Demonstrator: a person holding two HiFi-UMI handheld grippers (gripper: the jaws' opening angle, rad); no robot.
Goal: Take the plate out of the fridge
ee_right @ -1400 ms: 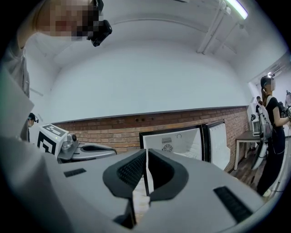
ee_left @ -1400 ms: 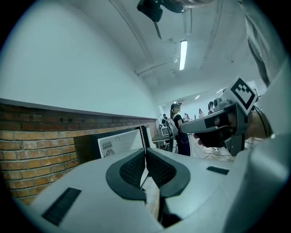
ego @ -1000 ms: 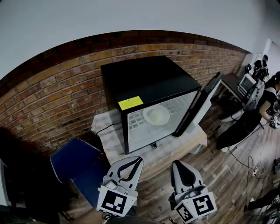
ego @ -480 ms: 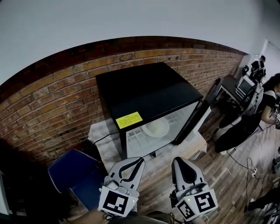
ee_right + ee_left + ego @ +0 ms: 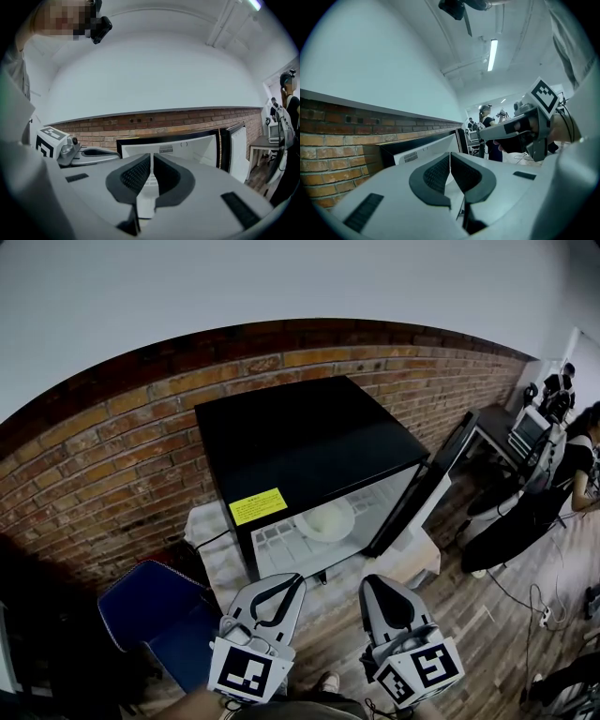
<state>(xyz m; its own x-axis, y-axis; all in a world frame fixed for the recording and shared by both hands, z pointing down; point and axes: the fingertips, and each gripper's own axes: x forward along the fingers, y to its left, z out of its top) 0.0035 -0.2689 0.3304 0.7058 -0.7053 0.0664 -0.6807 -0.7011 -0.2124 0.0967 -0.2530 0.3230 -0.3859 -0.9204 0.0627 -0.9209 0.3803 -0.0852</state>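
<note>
Brick wall (image 5: pixel 112 456) runs along the far side. In front of it stands a black fridge (image 5: pixel 300 437) on a low cloth-covered table (image 5: pixel 412 563); the fridge door (image 5: pixel 427 479) is swung open to the right. A blue chair (image 5: pixel 155 606) sits near left of the table. The left gripper (image 5: pixel 281 585) and right gripper (image 5: pixel 380 585) are held side by side, near of the fridge opening and apart from it – both jaw pairs closed, nothing between them. The white plate (image 5: pixel 325 519) lies inside the fridge on the white wire shelf. A yellow label (image 5: pixel 257 505) marks the upper front edge, left.
</note>
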